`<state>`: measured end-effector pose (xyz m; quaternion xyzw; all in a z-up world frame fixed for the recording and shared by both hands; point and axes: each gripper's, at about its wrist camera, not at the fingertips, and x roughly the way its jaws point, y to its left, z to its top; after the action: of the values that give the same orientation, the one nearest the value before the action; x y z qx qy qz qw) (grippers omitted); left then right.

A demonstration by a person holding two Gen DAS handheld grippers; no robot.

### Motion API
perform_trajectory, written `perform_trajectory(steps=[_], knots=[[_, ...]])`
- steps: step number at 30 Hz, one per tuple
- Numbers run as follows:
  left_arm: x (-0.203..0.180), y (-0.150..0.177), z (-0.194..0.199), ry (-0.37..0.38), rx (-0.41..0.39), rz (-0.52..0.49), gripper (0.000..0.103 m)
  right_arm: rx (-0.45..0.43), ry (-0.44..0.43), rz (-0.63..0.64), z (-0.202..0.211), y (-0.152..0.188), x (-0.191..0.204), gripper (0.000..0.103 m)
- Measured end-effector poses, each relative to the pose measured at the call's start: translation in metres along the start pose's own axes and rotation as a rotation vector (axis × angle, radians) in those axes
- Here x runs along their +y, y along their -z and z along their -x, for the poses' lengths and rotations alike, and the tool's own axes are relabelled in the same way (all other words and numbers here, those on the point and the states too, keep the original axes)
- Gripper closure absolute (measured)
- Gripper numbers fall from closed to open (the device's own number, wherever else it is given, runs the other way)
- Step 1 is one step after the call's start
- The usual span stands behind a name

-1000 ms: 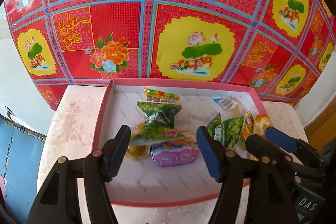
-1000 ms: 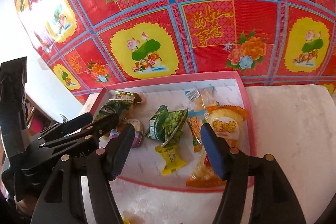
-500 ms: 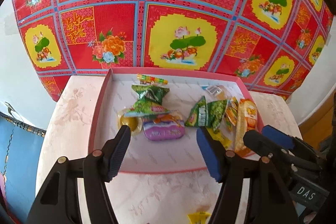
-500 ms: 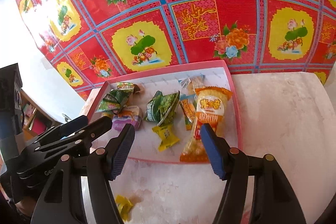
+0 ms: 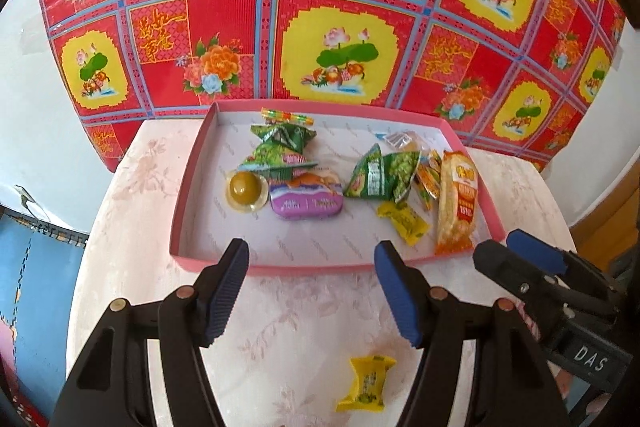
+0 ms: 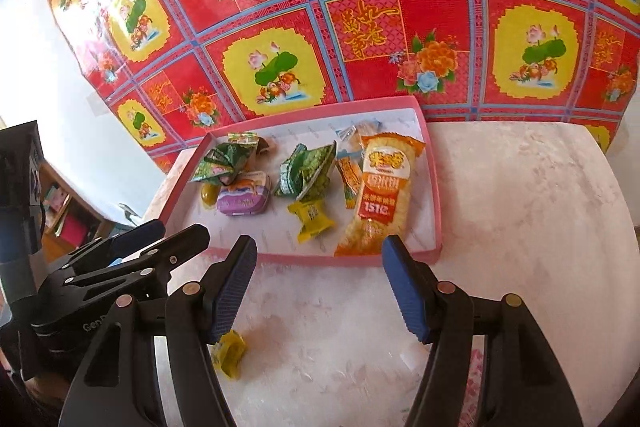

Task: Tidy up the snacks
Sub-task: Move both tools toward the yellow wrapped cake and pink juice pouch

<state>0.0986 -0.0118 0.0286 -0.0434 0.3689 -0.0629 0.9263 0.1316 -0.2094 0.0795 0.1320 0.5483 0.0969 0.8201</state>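
Tray (image 5: 182,223): pink-rimmed, at the counter's (image 5: 132,211) far edge; holds green packets (image 5: 380,173), purple tin (image 5: 306,201), orange cracker bag (image 5: 458,201).
Yellow candy (image 5: 366,383): loose on the counter, near front edge.
Left gripper (image 5: 312,293): spread, empty.
Right gripper (image 6: 320,291): spread, empty.

Bare tabletop (image 5: 132,219) lay open ahead of pink tray (image 5: 188,195); loose yellow candy (image 5: 366,383) lay on it. Tray's near-left corner apparently free; snacks crowded its right.

Your two black clamp tools
Your left gripper (image 5: 312,287) and right gripper (image 6: 318,291) have ribbed blue fingers (image 5: 226,291), brass rivets; one reads "DAS".
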Motion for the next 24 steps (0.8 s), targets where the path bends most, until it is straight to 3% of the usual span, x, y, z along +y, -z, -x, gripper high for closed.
perform_trajectory(steps=[14,24], knots=[[-0.012,0.027,0.009,-0.025,0.042,-0.048,0.034,0.026,0.007,-0.004,0.021,0.025,-0.018,0.036],[-0.023,0.043,0.01,0.002,0.073,-0.069,0.034,0.034,0.036,0.002,0.034,0.041,-0.031,0.036]])
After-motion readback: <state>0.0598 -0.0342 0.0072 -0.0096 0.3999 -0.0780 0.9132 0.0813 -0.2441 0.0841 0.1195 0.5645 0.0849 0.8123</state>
